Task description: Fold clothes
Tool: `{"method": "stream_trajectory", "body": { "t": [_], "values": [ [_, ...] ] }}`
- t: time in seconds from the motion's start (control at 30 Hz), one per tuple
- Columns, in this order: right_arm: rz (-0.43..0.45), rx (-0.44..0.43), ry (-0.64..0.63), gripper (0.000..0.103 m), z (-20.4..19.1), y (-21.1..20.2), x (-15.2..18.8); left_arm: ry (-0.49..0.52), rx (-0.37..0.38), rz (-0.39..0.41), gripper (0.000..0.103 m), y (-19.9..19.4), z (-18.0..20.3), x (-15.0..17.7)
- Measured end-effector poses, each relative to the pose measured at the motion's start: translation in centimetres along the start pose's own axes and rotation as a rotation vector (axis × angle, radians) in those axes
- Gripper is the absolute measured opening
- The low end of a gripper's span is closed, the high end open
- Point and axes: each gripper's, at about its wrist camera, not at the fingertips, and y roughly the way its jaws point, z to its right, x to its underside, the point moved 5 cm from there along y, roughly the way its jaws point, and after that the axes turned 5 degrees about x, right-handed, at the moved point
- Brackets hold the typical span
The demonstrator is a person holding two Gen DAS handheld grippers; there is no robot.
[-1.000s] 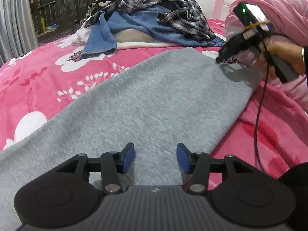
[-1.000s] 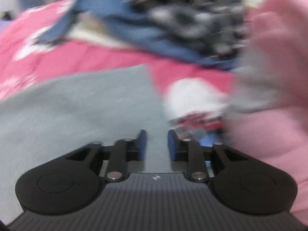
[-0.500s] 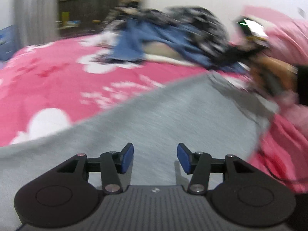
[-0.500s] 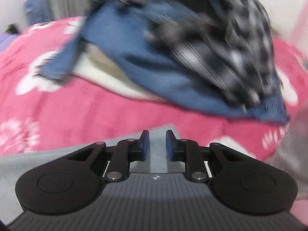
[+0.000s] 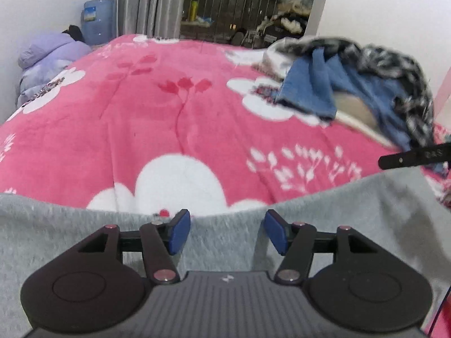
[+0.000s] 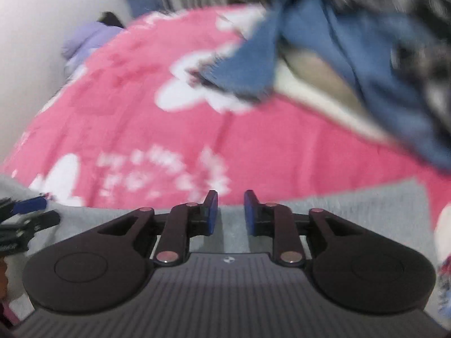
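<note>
My left gripper [image 5: 227,232] and right gripper [image 6: 230,213] both gape, released, over the grey garment [image 5: 352,205], whose long axis runs left-right across the near pink floral blanket [image 5: 174,118] (no containers visible).

Fuzzy grey knit garment [image 5: 231,233] lies on a plush pink blanket [image 5: 169,129]; denim [image 5: 315,90] beyond.

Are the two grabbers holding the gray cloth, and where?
No. The left gripper and right gripper are both open above the far edge of the gray cloth, with nothing pinched between their blue pads.
</note>
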Motion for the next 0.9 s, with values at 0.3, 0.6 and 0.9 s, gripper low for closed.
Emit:
{"method": "stream_trajectory", "body": {
  "t": [0.3, 0.6, 0.9],
  "values": [
    [-0.134, -0.078, -0.031, 0.022, -4.1, 1.3, 3.5, -0.102, -0.184, 0.02, 0.063, -6.3, -7.9, -2.7],
    [-0.176, -0.079, -0.045, 0.041, -5.5, -0.6, 6.4, -0.042, -0.309, -0.11, 0.067, -12.8, -16.0, 4.0],
    [-0.109, 0.176, 0.084, 0.032, 3.0, -6.3, 7.4, 0.008, -0.349, -0.154, 0.072, -19.3, -18.1, 6.6]
  ]
}}
